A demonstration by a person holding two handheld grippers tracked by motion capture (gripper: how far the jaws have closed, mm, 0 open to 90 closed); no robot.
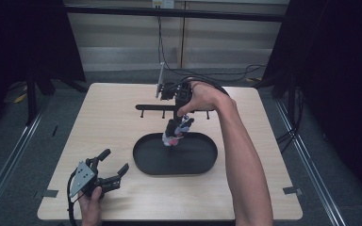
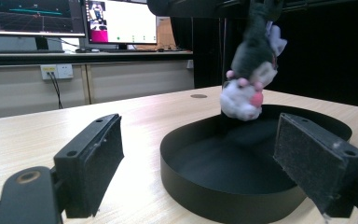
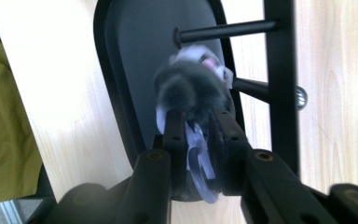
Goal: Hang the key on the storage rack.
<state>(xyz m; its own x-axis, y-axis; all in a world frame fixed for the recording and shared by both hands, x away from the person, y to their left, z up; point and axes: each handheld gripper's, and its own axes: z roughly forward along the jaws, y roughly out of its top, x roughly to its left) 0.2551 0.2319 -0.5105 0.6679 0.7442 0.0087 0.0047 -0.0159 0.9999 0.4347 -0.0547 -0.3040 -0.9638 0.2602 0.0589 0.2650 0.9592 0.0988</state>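
Observation:
A small grey and white plush toy [image 1: 174, 133] with pink spots and a pale plastic loop hangs over the far rim of the black oval tray [image 1: 143, 160]. My right gripper [image 1: 178, 121] points down from above and is shut on the toy's loop end [image 3: 196, 154]; the fuzzy body [image 3: 191, 91] dangles below the jaws. In the left gripper view the toy [image 2: 249, 77] hangs above the tray [image 2: 223, 205]. My left gripper [image 1: 114, 165] rests on the table near the front left corner, open, with nothing between its pads [image 2: 95, 161].
A black rack with a crossbar [image 1: 158, 107] and short pegs stands just behind the tray, close to the right hand. Its bars [image 3: 279, 70] run beside the toy in the right gripper view. A metal bracket [image 1: 160, 80] stands at the table's far edge.

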